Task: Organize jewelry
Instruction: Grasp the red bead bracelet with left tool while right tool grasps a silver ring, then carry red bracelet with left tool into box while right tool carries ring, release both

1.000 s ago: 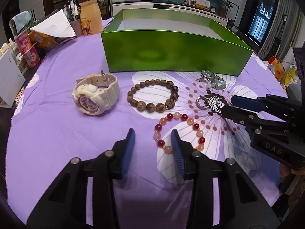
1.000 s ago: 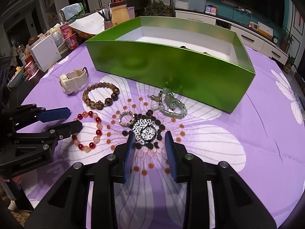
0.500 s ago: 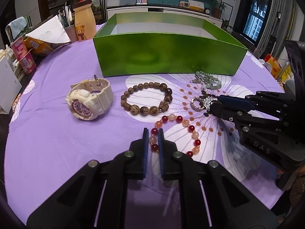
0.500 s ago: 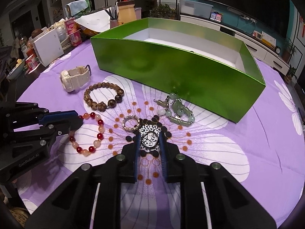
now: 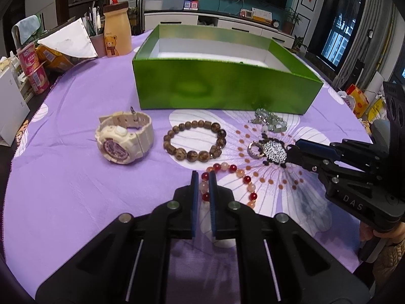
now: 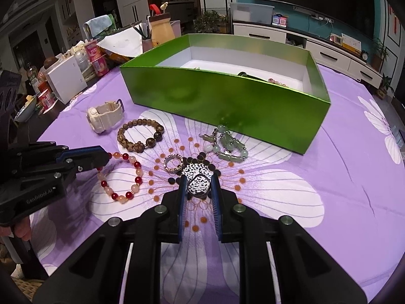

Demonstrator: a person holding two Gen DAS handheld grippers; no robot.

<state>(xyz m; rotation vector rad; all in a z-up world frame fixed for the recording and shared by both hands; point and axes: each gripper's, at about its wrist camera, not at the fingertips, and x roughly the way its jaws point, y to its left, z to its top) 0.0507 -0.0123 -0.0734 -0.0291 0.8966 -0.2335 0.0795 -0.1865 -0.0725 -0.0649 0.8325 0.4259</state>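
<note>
A red and pink bead bracelet (image 5: 233,168) lies on the purple flowered cloth, and my left gripper (image 5: 203,180) is shut on its near-left beads. In the right wrist view the same bracelet (image 6: 137,165) runs from the left gripper (image 6: 104,156). My right gripper (image 6: 199,177) is shut on a black-and-white speckled beaded piece (image 6: 195,171), with a silver ring (image 6: 173,163) just beside it. The open green box (image 5: 222,88) stands behind. A cream watch (image 5: 124,136), a brown wooden bead bracelet (image 5: 195,140) and a jade bracelet (image 5: 269,122) lie loose in front of it.
Small items (image 6: 276,82) lie in the box's right end. At the table's far left stand a bear-printed bottle (image 5: 116,31), a pen cup, a sheet of paper (image 5: 68,41), pink cups (image 5: 34,68) and a white box (image 6: 65,78). A hand holds each gripper's handle.
Both grippers have gone from open to shut: the left onto the red and pink bracelet's beads, the right onto the speckled beaded piece. Neither hand has shifted much.
</note>
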